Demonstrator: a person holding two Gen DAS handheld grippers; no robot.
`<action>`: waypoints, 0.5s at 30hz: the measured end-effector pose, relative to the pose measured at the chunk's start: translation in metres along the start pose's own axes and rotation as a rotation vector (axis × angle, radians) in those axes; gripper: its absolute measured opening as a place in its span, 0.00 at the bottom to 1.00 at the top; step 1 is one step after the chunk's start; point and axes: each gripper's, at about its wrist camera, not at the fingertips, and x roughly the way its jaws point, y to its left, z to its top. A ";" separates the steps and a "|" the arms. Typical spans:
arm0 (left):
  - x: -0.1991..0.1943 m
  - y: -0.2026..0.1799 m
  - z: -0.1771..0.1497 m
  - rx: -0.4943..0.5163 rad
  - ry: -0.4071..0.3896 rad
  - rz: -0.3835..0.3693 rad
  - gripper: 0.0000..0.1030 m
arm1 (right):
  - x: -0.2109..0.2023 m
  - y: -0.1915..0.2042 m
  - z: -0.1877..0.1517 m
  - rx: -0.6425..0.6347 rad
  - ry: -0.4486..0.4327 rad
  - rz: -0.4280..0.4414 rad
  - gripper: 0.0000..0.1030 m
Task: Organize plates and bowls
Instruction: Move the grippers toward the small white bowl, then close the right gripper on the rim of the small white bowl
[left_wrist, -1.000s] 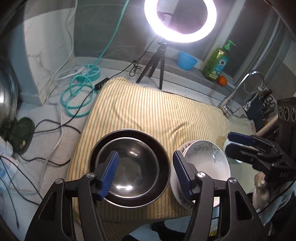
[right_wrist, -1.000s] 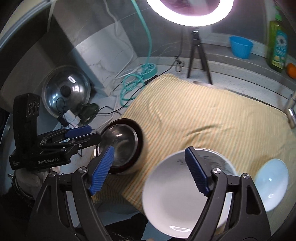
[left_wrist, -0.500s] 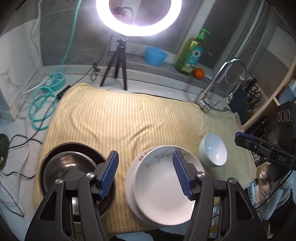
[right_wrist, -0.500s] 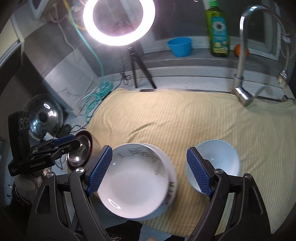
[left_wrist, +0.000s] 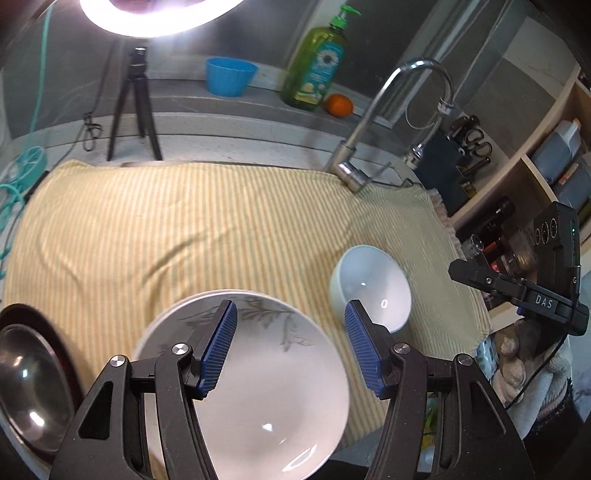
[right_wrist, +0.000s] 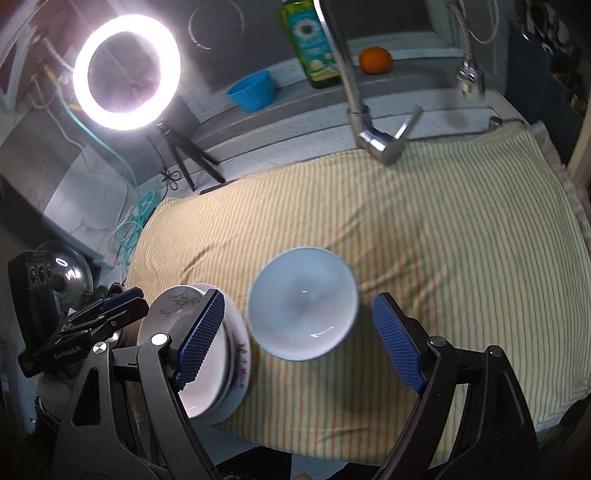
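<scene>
Left hand-held gripper: jaws apart, nothing between the pads, hanging above the white plate with grey leaf print. That plate sits on a second, flower-edged plate, best seen from the right wrist view. Both lie on the yellow striped towel covering the bench.

To the left of this gripper, at the towel's edge: a steel bowl nested in a dark plate.

Ahead and to its right: small white bowl, upright on the towel, apart from the plate stack.

Right hand-held gripper: jaws spread wide, released, empty. The small white bowl lies between and just ahead of its pads, touching neither as far as can be told; picture blurred here. The plate stack is under its left finger.

Far side beyond both grippers: ring light on tripod, blue cup, green soap bottle, orange, faucet.
</scene>
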 end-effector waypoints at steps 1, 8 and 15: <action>0.004 -0.003 0.001 0.006 0.007 -0.009 0.58 | 0.001 -0.004 -0.001 0.004 0.002 -0.006 0.82; 0.040 -0.030 0.006 0.048 0.073 -0.051 0.54 | 0.018 -0.022 -0.009 0.032 0.042 0.005 0.71; 0.067 -0.037 0.009 0.036 0.135 -0.078 0.35 | 0.038 -0.032 -0.013 0.043 0.090 0.030 0.49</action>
